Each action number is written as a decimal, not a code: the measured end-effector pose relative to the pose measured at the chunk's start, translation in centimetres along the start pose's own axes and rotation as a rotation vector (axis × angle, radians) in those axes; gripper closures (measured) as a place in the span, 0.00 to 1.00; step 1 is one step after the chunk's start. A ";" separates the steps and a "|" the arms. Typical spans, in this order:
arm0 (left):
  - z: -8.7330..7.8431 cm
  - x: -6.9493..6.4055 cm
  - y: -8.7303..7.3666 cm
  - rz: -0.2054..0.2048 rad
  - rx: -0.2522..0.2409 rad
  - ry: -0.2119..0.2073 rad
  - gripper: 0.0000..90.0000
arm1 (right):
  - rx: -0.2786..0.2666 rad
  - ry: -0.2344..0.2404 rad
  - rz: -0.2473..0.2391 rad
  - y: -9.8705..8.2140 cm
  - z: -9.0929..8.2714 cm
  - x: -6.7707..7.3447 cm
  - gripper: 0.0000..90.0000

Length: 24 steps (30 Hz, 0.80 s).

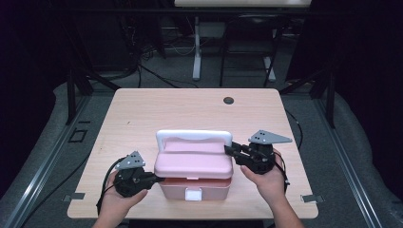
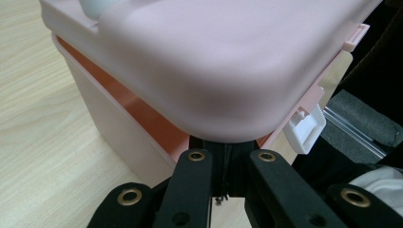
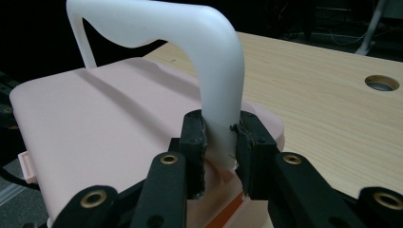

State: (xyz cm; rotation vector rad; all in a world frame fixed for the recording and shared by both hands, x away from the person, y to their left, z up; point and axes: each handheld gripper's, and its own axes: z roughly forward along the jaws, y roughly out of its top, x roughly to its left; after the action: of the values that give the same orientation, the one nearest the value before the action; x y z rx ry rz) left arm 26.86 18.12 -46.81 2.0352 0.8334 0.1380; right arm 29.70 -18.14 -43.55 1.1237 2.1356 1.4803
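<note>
A pink lidded box with a white handle stands near the front middle of the wooden table. Its lid sits slightly raised over the base. My left gripper is at the box's left side. In the left gripper view, my left gripper is shut, its tips tucked under the lid's edge, above the base. My right gripper is at the handle's right end. In the right gripper view, my right gripper is shut on the upright handle.
A white latch hangs unfastened on the box's front, also seen as a white latch close up. A round cable hole lies at the table's far side. Metal brackets sit at the front corners. Another desk's legs stand beyond.
</note>
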 end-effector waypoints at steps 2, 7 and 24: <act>0.1 0.0 0.1 0.002 0.000 0.000 1.00 | 0.000 0.000 -0.001 0.0 0.0 0.0 0.82; 0.3 -0.1 0.2 0.006 0.002 0.001 1.00 | 0.001 -0.002 -0.001 0.0 0.0 0.0 0.82; -0.1 -0.2 0.5 0.013 -0.004 -0.011 1.00 | -0.003 0.003 0.012 -0.1 -0.2 -0.2 0.81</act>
State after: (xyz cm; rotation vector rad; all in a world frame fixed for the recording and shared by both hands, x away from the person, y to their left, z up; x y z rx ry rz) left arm 26.96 17.87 -46.35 2.0365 0.8133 0.1354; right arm 29.65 -18.38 -43.64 1.1366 2.1315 1.4905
